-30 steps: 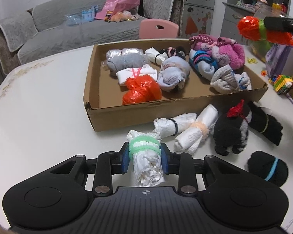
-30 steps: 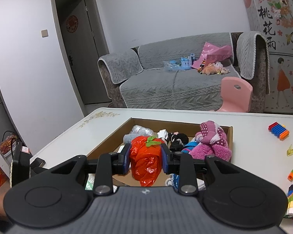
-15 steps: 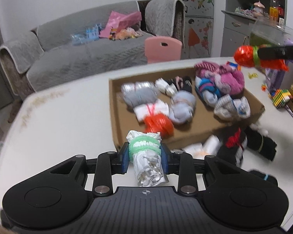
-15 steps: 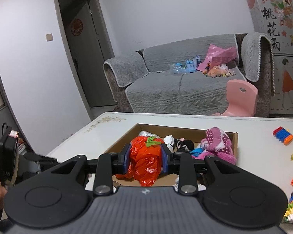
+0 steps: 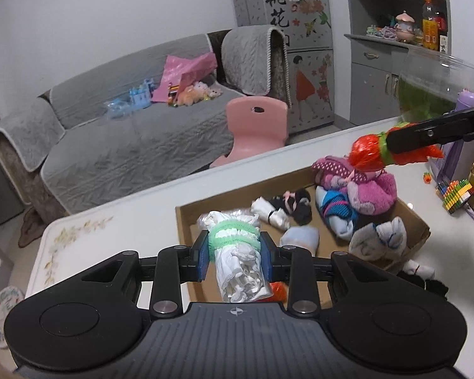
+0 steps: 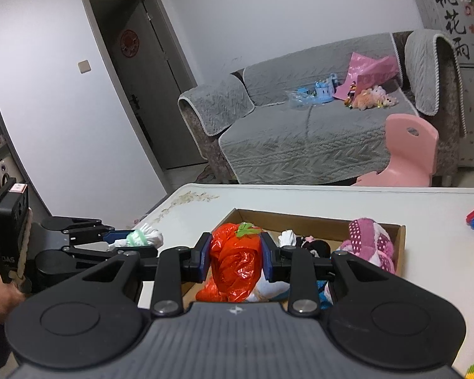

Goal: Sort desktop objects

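we hold left gripper (image 5: pixel 233 257) clamped on white bundle (image 5: pixel 240 271), right gripper (image 6: pixel 235 260) clamped on orange bag (image 6: pixel 233 262); slick plastic may slip short of the box (image 5: pixel 422 221).

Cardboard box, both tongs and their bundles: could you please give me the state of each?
Left tongs: shut on white bundle, lifted.
Right tongs: shut on orange bundle, above the box.
Cardboard box: open-topped, holding several bundles.
Door: closed.

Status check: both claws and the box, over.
Left claw shut on white bundle. Right claw shut on orange bag bundle. Both above cardboard box, already crowded with bundles. Nothing blocking.
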Action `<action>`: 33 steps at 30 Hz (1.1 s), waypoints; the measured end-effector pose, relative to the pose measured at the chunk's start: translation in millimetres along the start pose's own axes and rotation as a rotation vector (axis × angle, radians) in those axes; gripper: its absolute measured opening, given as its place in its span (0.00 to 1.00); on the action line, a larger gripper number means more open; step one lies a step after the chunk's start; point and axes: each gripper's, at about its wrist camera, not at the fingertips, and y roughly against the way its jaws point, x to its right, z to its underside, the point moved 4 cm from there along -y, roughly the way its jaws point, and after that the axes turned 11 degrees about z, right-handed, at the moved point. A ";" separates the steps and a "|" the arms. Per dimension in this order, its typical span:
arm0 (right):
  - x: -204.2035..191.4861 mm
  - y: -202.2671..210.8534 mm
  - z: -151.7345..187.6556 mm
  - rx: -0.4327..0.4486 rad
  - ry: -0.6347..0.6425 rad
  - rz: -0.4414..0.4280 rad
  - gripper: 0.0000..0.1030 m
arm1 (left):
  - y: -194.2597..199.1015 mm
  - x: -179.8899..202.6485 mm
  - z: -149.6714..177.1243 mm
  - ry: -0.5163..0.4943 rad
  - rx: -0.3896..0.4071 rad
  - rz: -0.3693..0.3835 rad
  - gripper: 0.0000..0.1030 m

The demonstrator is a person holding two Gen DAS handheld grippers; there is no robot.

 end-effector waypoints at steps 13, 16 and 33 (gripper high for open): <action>18.3 -42.9 -18.9 -0.078 -0.044 0.025 0.28 | -52.9 -13.4 -29.4 0.026 -0.001 0.073 0.37; 23.1 -59.3 -18.7 -0.101 -0.049 0.039 0.28 | -71.1 -19.0 -27.1 0.054 -0.012 0.108 0.37; 27.4 -133.6 8.4 -0.228 -0.023 0.123 0.29 | -153.8 -33.9 -3.4 0.118 -0.094 0.164 0.38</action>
